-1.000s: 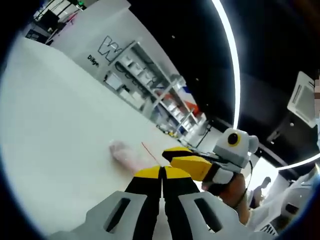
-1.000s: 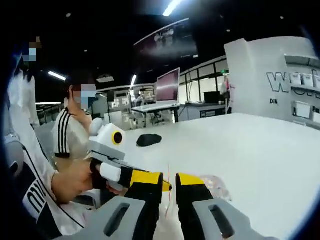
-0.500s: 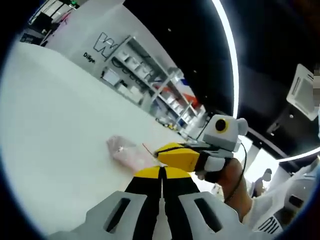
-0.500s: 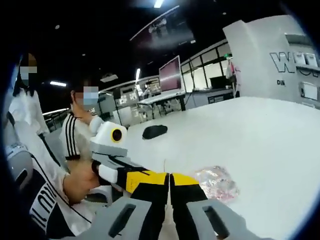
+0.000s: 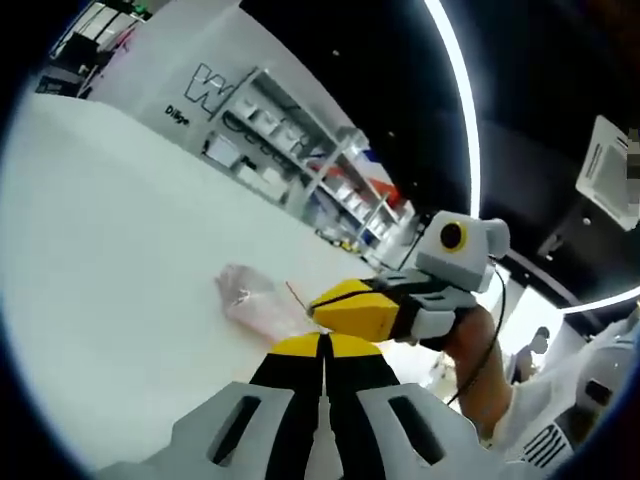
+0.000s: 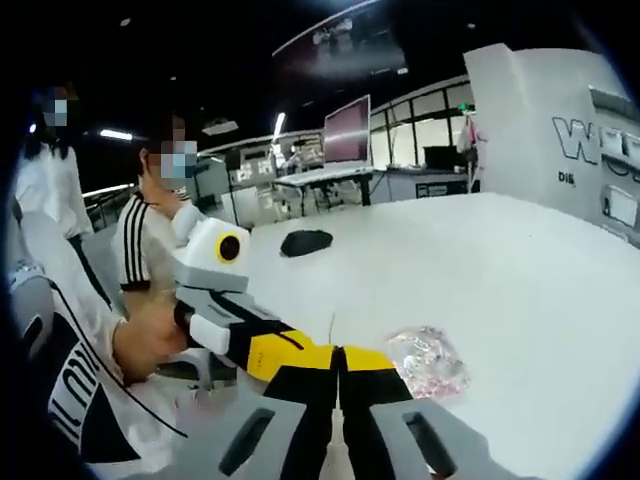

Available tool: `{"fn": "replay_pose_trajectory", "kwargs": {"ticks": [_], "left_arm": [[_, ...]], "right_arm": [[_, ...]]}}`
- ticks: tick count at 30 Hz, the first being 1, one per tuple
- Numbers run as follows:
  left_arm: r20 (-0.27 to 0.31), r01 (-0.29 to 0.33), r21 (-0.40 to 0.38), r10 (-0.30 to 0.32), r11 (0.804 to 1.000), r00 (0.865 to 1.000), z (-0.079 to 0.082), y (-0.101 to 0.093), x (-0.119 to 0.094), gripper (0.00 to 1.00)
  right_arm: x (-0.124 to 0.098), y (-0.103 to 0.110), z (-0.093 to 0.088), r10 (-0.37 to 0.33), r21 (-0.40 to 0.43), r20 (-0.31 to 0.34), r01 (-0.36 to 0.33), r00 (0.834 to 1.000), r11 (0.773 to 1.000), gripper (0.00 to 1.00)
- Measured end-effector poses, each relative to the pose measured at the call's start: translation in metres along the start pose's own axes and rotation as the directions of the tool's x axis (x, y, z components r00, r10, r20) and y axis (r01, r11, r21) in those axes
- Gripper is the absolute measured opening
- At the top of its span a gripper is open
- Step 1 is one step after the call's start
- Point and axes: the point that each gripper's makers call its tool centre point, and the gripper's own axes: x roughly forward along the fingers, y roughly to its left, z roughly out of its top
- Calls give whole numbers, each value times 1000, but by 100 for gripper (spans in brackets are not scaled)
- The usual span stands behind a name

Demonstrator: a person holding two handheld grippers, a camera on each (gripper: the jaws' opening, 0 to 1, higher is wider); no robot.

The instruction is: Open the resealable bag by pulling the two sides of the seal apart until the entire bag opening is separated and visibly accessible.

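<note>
A small clear resealable bag (image 5: 248, 296) with pinkish contents lies on the white table (image 5: 100, 240), its thin red seal strip (image 5: 295, 295) running toward my jaws. My left gripper (image 5: 323, 344) has its yellow-tipped jaws pressed together at the bag's near edge. My right gripper (image 5: 335, 307) comes in from the right, just above those tips. In the right gripper view my right gripper (image 6: 338, 357) is shut at the seal strip (image 6: 332, 326), the left gripper (image 6: 268, 352) touches it from the left, and the bag (image 6: 428, 362) lies just to the right.
A black mouse-like object (image 6: 305, 241) lies farther back on the table (image 6: 520, 270). A seated person in a striped shirt (image 6: 145, 262) is at the left, with a monitor (image 6: 346, 130) behind. White shelving (image 5: 290, 150) stands past the table's far edge.
The right gripper's jaws, apart one second ago with the red strip between them, have come together. Both cameras shifted slightly; the bag stays on the table.
</note>
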Motion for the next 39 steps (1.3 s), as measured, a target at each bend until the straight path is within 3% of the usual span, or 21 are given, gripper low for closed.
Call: {"fn": "replay_pose_trajectory", "kwargs": {"ticks": [2, 9, 16, 20, 21, 22, 23, 24, 26, 28, 31, 33, 35, 38, 39], "left_arm": [[1, 0, -4, 0, 1000, 1000, 0, -1, -1, 0], [1, -7, -2, 7, 1000, 1000, 1, 1, -1, 0], [4, -7, -8, 7, 1000, 1000, 2, 0, -1, 0], [8, -7, -7, 7, 1000, 1000, 3, -2, -1, 0], [-5, -25, 8, 25, 1000, 1000, 1, 2, -2, 0], [3, -29, 6, 29, 1000, 1000, 1, 2, -3, 0], [16, -19, -12, 19, 1000, 1000, 2, 2, -4, 0], [13, -16, -17, 16, 1000, 1000, 2, 2, -5, 0], [26, -4, -22, 5, 1000, 1000, 4, -1, -4, 0], [59, 36, -34, -34, 999, 998, 11, -11, -4, 0], [94, 81, -93, -72, 992, 993, 16, -16, -4, 1], [83, 81, -103, -72, 991, 994, 13, -13, -3, 1], [107, 92, -145, -77, 985, 991, 14, -12, -4, 4], [162, 128, -215, -94, 968, 982, 21, -14, -5, 19], [154, 116, -208, -85, 971, 984, 21, -12, -5, 19]], "right_arm": [[-1, 2, 2, -25, -79, -8, 24, 1000, 997, 0], [-2, 2, 3, -104, -201, -41, 94, 994, 975, 0], [-4, -3, 4, -224, -371, -74, 181, 972, 911, 0], [-3, -3, 6, -258, -423, -71, 205, 964, 883, 0], [-12, -19, 11, -351, -488, -60, 279, 934, 827, 0], [-13, -21, 13, -347, -477, -54, 281, 937, 833, 0], [-12, -14, 16, -293, -420, -37, 251, 955, 872, 0], [-13, -11, 20, -264, -384, -21, 236, 964, 893, 0], [-17, -16, 22, -275, -393, -18, 246, 961, 886, 0], [-14, -6, 24, -212, -334, -4, 198, 977, 922, 0], [-12, -8, 21, -172, -244, 5, 168, 985, 955, 0], [-13, -12, 18, -159, -184, 15, 159, 987, 970, 0], [-13, -11, 15, -126, -121, 27, 128, 992, 984, 0], [-13, -12, 11, -122, -123, 20, 124, 992, 985, 0], [-13, -11, 11, -123, -125, 21, 124, 992, 984, 0]]}}
